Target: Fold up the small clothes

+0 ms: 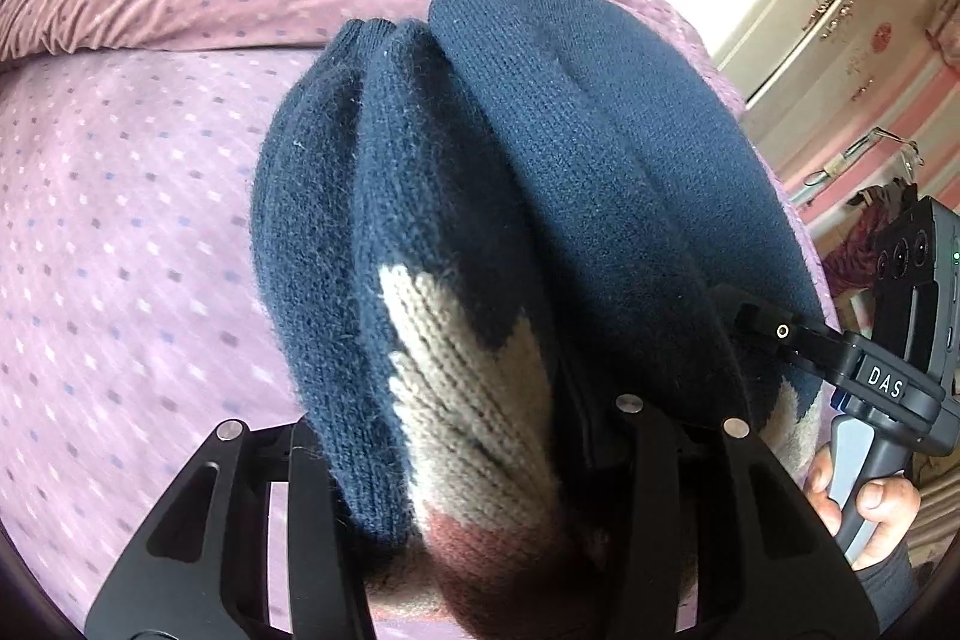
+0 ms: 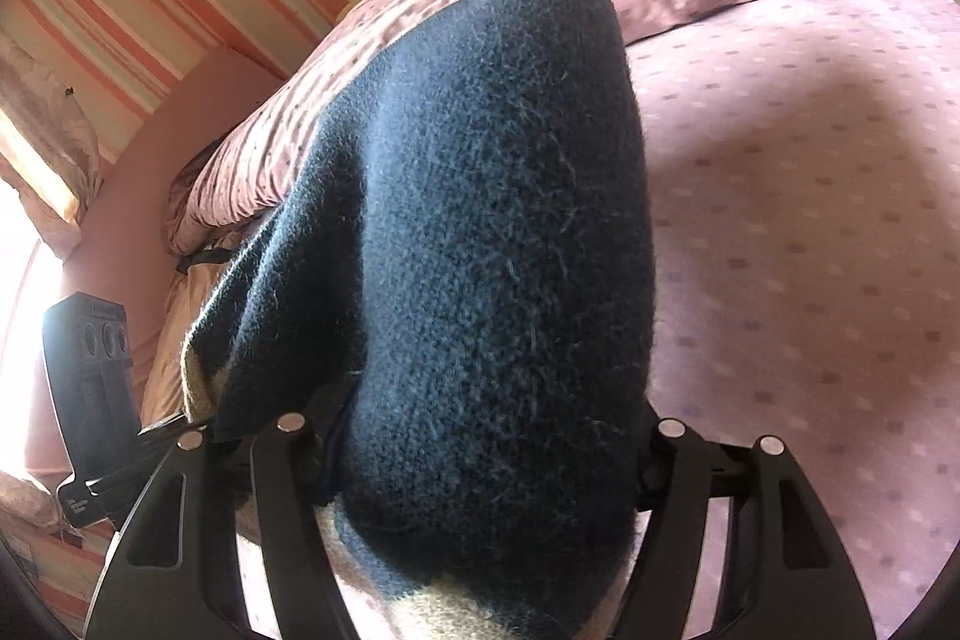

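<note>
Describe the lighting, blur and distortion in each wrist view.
Left wrist: even daylight, fisheye bends the bedspread; navy sweater sharp. Right wrist: blown-out window glare at left, bedspread dots smeared, sweater fuzz crisp, dark corner vignetting.

Fuzzy navy knit sweater (image 1: 528,148), matt black plastic tongs (image 1: 468,466), smooth dotted cotton-like bedsheet (image 1: 120,232).

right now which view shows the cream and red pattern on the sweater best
The left wrist view. There the cream and rust-red pattern on the navy sweater is lit and fills the lower middle of the picture. The right wrist view shows mostly plain navy knit, with only cream slivers at the bottom edge and left.
</note>
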A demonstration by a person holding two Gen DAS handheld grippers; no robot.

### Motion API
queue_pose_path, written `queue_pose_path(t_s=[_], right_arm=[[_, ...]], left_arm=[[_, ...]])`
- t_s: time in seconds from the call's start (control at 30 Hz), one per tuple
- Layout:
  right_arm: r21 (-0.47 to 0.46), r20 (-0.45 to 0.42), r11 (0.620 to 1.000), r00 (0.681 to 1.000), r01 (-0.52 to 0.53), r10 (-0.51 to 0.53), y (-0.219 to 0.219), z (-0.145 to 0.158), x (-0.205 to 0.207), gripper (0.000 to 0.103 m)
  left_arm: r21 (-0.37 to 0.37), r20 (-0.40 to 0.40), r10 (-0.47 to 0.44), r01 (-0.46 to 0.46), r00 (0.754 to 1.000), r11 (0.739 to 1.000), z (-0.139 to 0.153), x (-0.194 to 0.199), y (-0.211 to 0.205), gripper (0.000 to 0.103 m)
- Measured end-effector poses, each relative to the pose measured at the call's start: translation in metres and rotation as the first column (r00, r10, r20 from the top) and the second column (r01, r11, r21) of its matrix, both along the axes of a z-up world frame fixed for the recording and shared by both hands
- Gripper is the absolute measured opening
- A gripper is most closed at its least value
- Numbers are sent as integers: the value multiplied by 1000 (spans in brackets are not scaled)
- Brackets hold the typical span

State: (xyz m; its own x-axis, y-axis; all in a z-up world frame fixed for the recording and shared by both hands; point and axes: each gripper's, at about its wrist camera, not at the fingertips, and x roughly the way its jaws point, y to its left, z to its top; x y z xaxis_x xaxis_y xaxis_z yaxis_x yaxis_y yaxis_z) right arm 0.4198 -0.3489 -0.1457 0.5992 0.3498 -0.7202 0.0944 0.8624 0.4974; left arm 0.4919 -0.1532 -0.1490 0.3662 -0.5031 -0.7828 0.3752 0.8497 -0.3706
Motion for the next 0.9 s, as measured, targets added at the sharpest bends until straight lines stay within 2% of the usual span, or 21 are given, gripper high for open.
queue_pose_path(t_s=[0.13, 0.23, 0.47, 0.57, 0.73, 0.9], right_arm=[[-32, -25, 999, 1000, 5, -5, -42, 3, -35, 66], [-37, -46, 999, 999, -3, 1, -69, -7, -53, 66], [-24, -89, 999, 996, -23, 20, -100, -80, -73, 66], [-3, -65, 1000, 998, -17, 16, -107, -106, -82, 67], [12, -23, 1000, 1000, -14, 14, -111, -119, -87, 68], [7, 10, 1000, 1000, -9, 9, -114, -125, -93, 70]], left_arm=[[-19, -25, 0, 0, 1000, 1000, -4, -41, -34, 42], [-19, -40, 8, -9, 999, 1000, -19, -66, -61, 43], [39, -52, 10, -8, 999, 999, -84, -100, -94, 43], [61, 1, 27, -27, 1000, 998, -101, -114, -92, 43], [79, 73, 48, -54, 996, 995, -107, -125, -87, 46], [67, 108, 51, -58, 993, 996, -111, -135, -81, 47]])
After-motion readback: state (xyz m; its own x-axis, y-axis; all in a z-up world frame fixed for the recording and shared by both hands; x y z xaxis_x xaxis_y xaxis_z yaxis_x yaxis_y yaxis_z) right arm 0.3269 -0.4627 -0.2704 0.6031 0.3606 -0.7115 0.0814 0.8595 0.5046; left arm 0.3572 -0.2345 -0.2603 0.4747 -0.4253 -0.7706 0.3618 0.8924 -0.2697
